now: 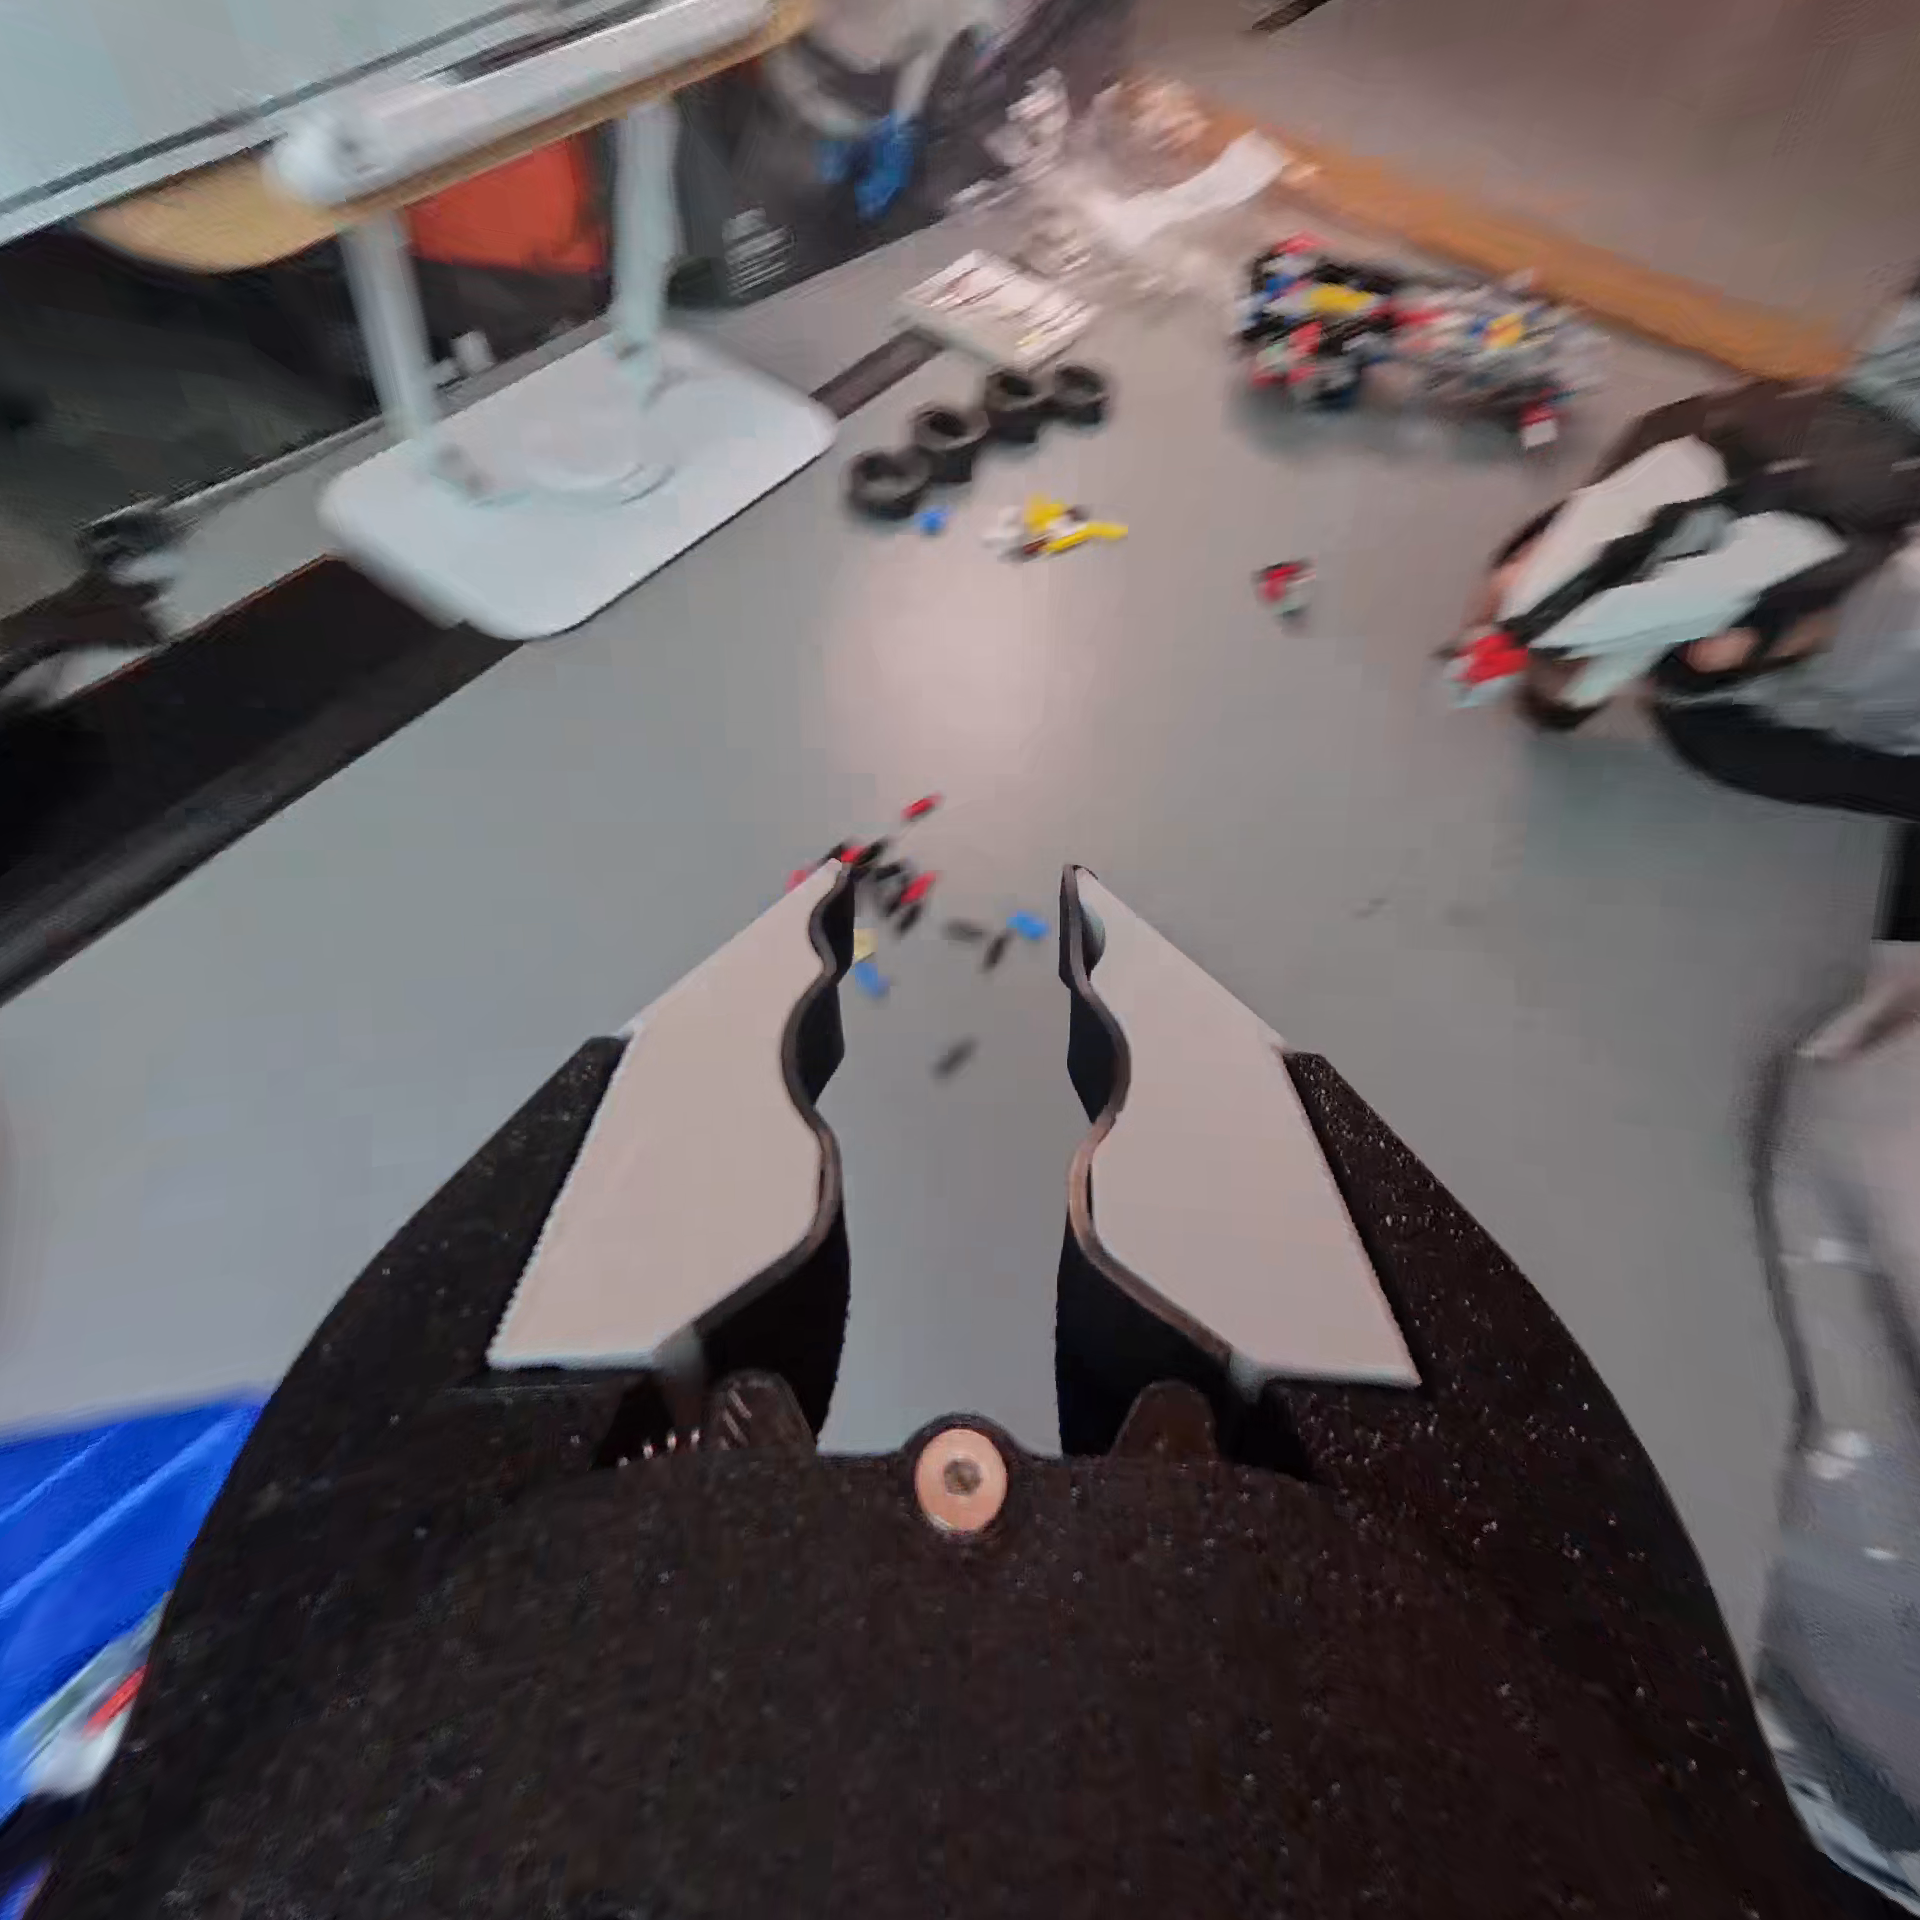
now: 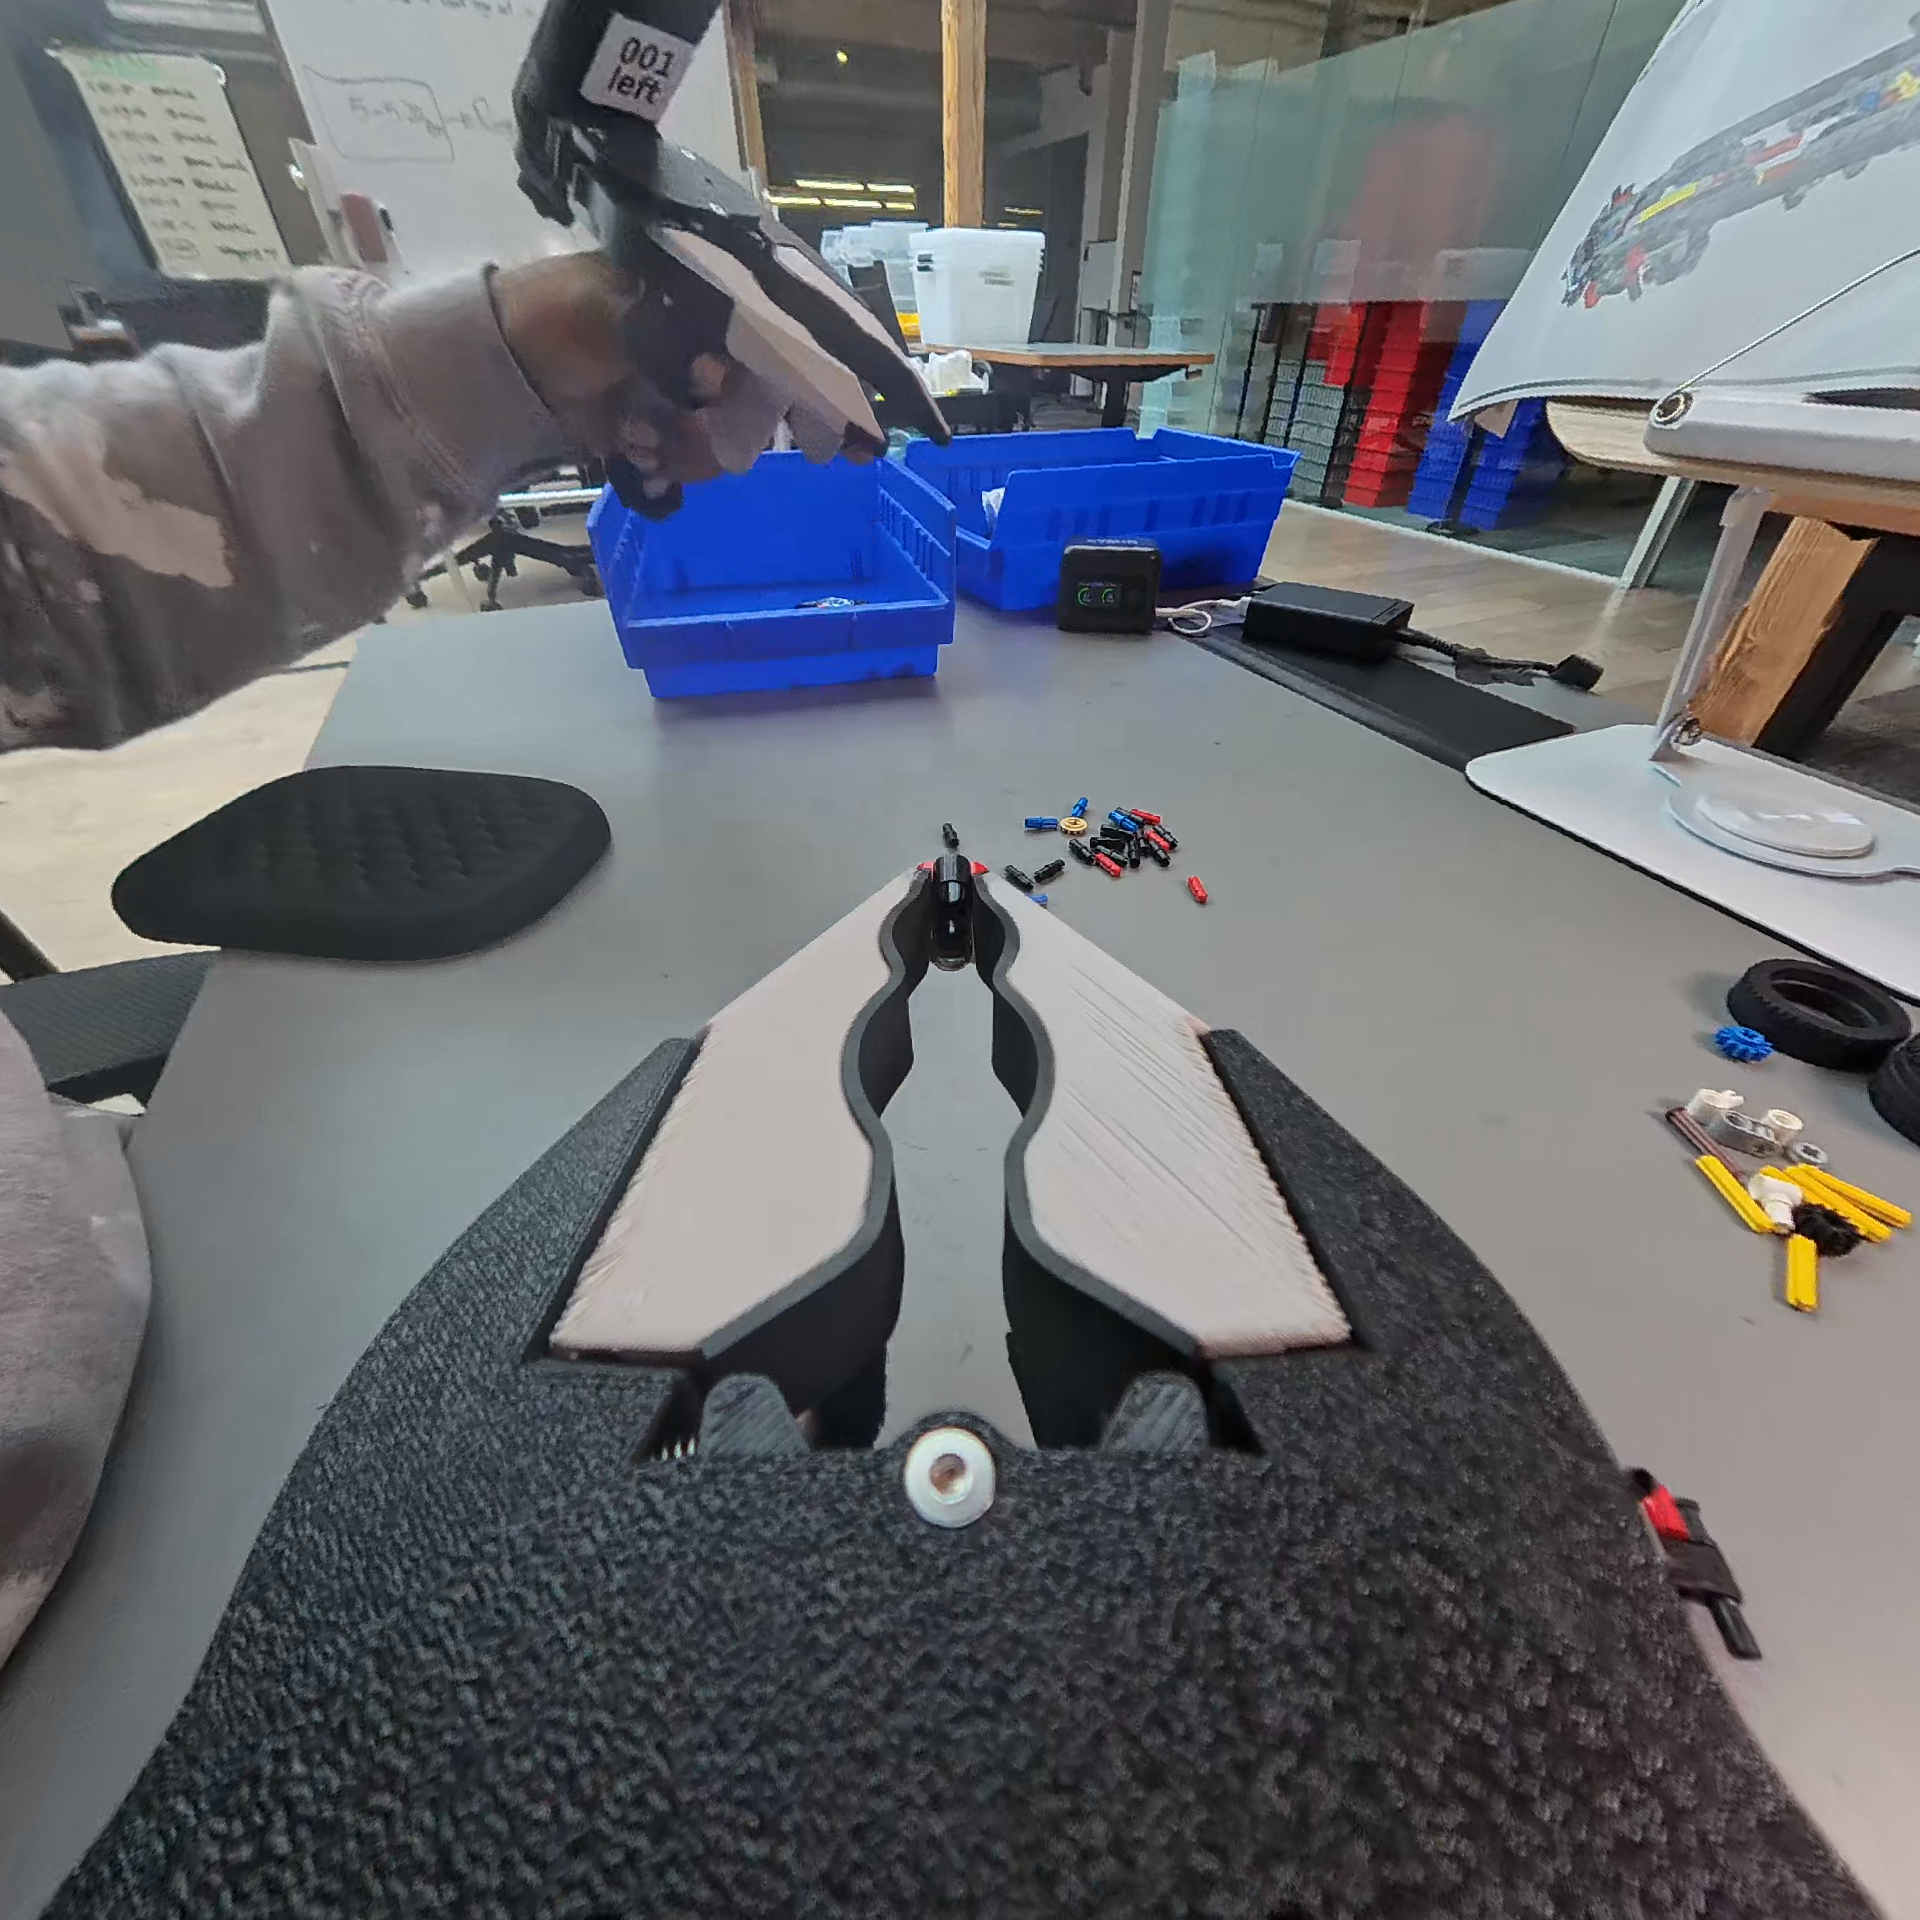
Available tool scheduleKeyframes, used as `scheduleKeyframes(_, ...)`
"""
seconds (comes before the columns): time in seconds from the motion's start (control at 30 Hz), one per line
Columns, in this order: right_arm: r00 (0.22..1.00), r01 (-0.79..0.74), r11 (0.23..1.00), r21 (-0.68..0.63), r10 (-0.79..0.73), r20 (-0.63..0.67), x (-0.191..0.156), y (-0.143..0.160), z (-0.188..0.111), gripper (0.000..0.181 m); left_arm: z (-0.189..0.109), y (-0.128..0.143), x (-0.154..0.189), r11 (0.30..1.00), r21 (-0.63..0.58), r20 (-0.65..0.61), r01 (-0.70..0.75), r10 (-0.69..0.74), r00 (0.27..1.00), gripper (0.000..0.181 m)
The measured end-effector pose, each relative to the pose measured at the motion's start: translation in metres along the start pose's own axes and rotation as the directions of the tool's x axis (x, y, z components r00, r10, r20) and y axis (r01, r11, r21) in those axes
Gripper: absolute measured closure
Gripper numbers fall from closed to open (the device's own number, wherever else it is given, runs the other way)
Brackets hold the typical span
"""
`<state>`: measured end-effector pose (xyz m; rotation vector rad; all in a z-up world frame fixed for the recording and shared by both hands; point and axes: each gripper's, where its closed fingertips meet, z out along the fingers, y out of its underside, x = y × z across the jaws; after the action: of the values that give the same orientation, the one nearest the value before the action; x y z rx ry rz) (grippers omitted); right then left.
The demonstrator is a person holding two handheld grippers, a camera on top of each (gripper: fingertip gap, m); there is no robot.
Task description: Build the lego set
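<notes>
- Right now the right tongs are clamped on a small black-and-red piece at their tips, low over the grey desk.
- Just beyond those tips lies a scatter of pins, black, red and blue, with one tan gear among them.
- Up at left, the left tongs hang in the air above a blue bin; a hand in a grey sleeve holds them.
- From the blurred left wrist view, the left tongs stand apart with nothing between them, pointing down at the pins.
- Tyres sit at the desk's right, touching; a blue gear is just beside one.
- Yellow axles and white connectors lie near them.
- A white stand carries an instruction sheet.
</notes>
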<state>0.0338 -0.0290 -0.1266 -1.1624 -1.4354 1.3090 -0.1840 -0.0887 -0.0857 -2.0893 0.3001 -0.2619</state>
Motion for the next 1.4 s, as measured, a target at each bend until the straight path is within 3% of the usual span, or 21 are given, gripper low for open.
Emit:
scheduleKeyframes(0.03,1.000,-0.012,1.000,0.003,0.012,0.011,-0.002,0.000,0.001,0.175,0.019,-0.009,0.041,0.998,0.057,-0.135,-0.009,0.016,0.991,0.141)
scheduleKeyframes(0.13,0.998,-0.044,0.999,0.014,0.043,0.045,-0.008,0.000,0.002,0.175,0.072,-0.008,0.140,0.992,0.119,-0.410,-0.032,0.079,0.909,0.135)
scheduleKeyframes(0.2,0.995,-0.066,0.997,0.035,0.063,0.082,-0.015,-0.003,0.002,0.175,0.100,0.004,0.180,0.987,0.128,-0.481,-0.092,0.143,0.865,0.133)
scheduleKeyframes(0.3,0.977,-0.144,0.988,0.059,0.133,0.165,-0.027,-0.008,0.004,0.175,0.119,0.013,0.207,0.980,0.152,-0.493,-0.127,0.187,0.850,0.143)
scheduleKeyframes(0.43,0.948,-0.225,0.971,0.076,0.201,0.247,-0.039,-0.018,0.012,0.175,0.117,0.018,0.207,0.956,0.226,-0.404,-0.185,0.265,0.876,0.168)
scheduleKeyframes(0.63,0.913,-0.340,0.936,0.092,0.305,0.272,-0.036,-0.020,0.013,0.175,0.113,0.021,0.205,0.947,0.246,-0.406,-0.205,0.293,0.866,0.181)
scheduleKeyframes(0.7,0.908,-0.359,0.929,0.090,0.325,0.264,-0.032,-0.019,0.011,0.175,0.114,0.020,0.205,0.949,0.253,-0.410,-0.190,0.283,0.867,0.175)
scheduleKeyframes(0.83,0.907,-0.359,0.929,0.084,0.326,0.267,-0.034,-0.018,0.010,0.175,0.112,0.015,0.206,0.958,0.263,-0.446,-0.116,0.227,0.866,0.144)
scheduleKeyframes(0.93,0.911,-0.329,0.942,0.061,0.300,0.282,-0.041,-0.014,0.013,0.175,0.113,0.018,0.208,0.964,0.240,-0.460,-0.112,0.215,0.861,0.164)
scheduleKeyframes(1.07,0.917,-0.306,0.951,0.050,0.281,0.284,-0.043,-0.011,0.014,0.175,0.113,0.024,0.209,0.965,0.217,-0.459,-0.150,0.236,0.856,0.165)
scheduleKeyframes(1.37,0.956,-0.162,0.986,0.028,0.150,0.253,-0.040,-0.010,0.007,0.175,0.094,0.017,0.205,0.978,0.210,-0.587,-0.014,0.138,0.798,0.171)
scheduleKeyframes(1.4,0.962,-0.158,0.986,0.042,0.145,0.231,-0.035,-0.012,0.005,0.175,0.094,0.016,0.203,0.977,0.211,-0.584,-0.009,0.134,0.801,0.181)
